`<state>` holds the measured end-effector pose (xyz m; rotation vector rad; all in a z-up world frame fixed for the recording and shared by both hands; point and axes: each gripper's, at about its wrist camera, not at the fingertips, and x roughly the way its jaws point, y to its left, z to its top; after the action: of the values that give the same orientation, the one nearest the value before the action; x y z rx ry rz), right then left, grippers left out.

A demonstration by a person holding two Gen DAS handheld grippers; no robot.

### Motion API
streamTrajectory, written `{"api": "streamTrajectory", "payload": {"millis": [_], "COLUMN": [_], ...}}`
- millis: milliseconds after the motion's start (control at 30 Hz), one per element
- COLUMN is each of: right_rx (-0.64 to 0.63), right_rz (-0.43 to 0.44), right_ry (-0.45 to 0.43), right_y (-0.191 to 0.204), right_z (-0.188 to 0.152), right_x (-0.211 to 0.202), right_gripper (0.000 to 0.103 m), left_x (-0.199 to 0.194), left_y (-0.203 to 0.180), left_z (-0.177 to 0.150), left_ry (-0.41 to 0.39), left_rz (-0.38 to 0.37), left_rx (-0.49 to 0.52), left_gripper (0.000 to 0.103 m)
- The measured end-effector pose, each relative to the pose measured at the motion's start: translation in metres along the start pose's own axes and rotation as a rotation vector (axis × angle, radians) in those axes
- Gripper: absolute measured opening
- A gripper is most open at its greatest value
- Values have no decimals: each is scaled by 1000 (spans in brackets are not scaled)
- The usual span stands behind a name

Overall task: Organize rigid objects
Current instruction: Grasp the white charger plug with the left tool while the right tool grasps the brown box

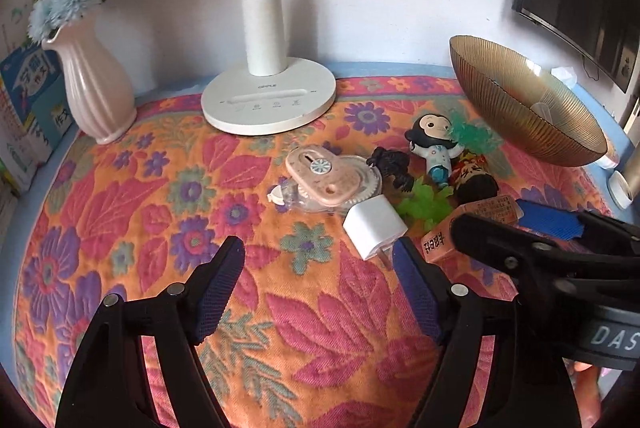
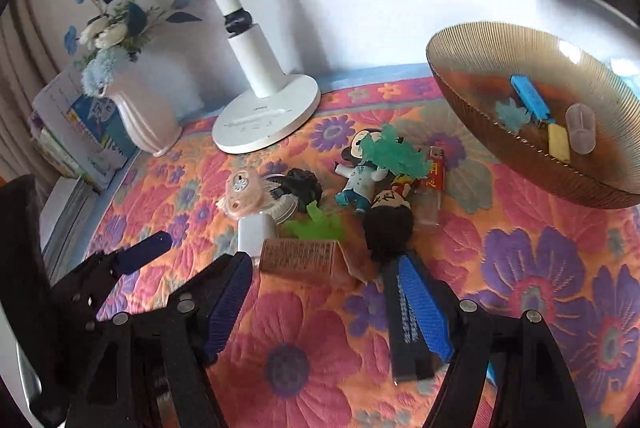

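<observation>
Left wrist view: left gripper [image 1: 318, 282] fingers apart, nothing between them, only the flowered orange-and-pink quilted cloth [image 1: 168, 211] below. White square plastic charger plug [image 1: 374, 226] just beyond the right fingertip [image 1: 404, 256], its prongs nearly touching. Pink oval plastic tape dispenser [image 1: 320, 179] ahead of the fingers, farther off. Brown printed cardboard box [image 1: 472, 224] right of the right fingertip, partly hidden by the right gripper. Ribbed amber glass bowl [image 1: 532, 107] well beyond, to the right.

Right wrist view: right gripper [image 2: 322, 276] fingers apart, clamped on nothing. Cardboard box [image 2: 304, 260] lying just beyond and between the fingertips; contact with the pads cannot be told. Black-haired doll figure [image 2: 390, 224] just past the right fingertip [image 2: 416, 284]. Bowl [image 2: 480, 99] far right, holding a blue rectangular eraser [image 2: 530, 97], a yellow block [image 2: 558, 141] and a clear plastic cup [image 2: 580, 127]. Left gripper [image 2: 148, 248] alongside the left finger.
</observation>
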<state>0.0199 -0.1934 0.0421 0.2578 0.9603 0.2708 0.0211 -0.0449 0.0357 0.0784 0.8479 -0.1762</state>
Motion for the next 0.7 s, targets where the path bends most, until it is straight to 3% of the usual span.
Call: {"api": "streamTrajectory", "payload": {"millis": [133,300,333,433,700], "right_rx": [11,-18,-19,-18,-19], "right_rz": [33,18,25,38,88], "right_ry": [8,-28,-27,-32,-12], "right_y": [0,0,-1,-4,-4], "right_z": [2,4,4,3,-18], "right_x": [7,2,2,2,-36], "right_gripper": [52,44,44,44,43], "left_x": [11,26,29,42,-7], "left_y": [-7,-22,-25,-28,-2], "left_z": [4,13,14,15,-11], "left_ry": [21,31,36,74,0], "left_rz": [-4,-6,-2,-19,-35], "left_rx": [21,42,48,56,-8], "left_gripper": [74,74,71,37,34]}}
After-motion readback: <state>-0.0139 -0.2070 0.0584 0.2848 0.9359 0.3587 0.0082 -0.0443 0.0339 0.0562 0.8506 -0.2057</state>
